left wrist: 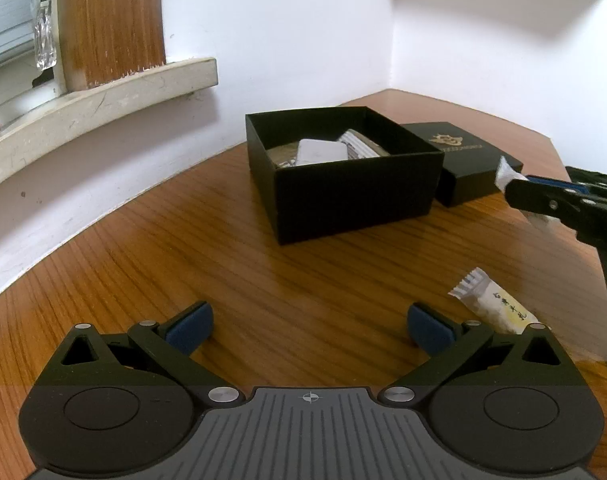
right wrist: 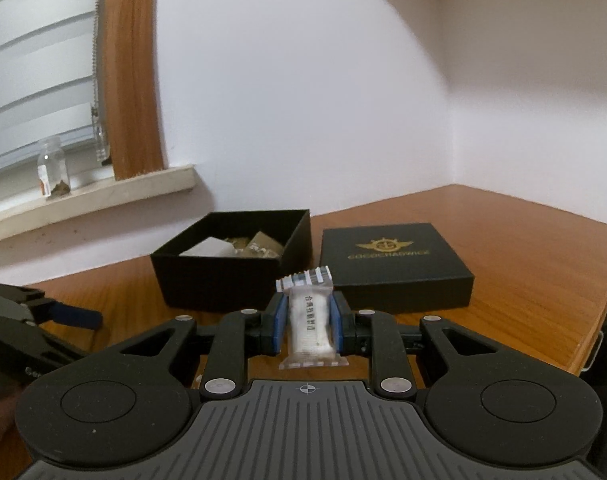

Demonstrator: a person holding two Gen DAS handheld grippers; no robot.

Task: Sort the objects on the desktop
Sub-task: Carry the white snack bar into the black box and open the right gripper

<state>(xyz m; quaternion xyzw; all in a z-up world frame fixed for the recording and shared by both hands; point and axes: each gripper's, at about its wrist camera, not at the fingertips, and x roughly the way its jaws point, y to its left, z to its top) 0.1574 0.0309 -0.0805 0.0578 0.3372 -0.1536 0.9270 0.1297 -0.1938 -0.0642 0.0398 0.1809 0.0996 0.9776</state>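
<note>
Right gripper: the right gripper (right wrist: 307,323) was closed, its blue pads (right wrist: 278,322) pressed on both sides of a white wrapped snack packet (right wrist: 307,320); the packet stood upright between them, crimped end up, off the desk.
Right gripper, from the left wrist: it (left wrist: 519,192) came in at the right edge, in front of the box lid, with white wrapper showing at the tip.
Left gripper: the left gripper (left wrist: 309,326) stood wide open with nothing between its blue pads (left wrist: 189,328), low over the bare wooden desk (left wrist: 263,272).
Second packet: another wrapped snack (left wrist: 491,304), with a yellow label bearing printed characters, lay flat on the desk just beside the left gripper's right finger.
Open box: a black cardboard box (right wrist: 231,276) sat near the wall, already holding a white packet (left wrist: 321,152) and other wrapped items too blurred to name.
Box lid: the black lid (right wrist: 395,266), with a gold emblem on top, lay flat just beside the box on its right; whether they touched could not be told.
Window sill: a small clear glass jar (right wrist: 53,168) stood on the pale sill (right wrist: 103,196) at the left, by a wooden frame.
</note>
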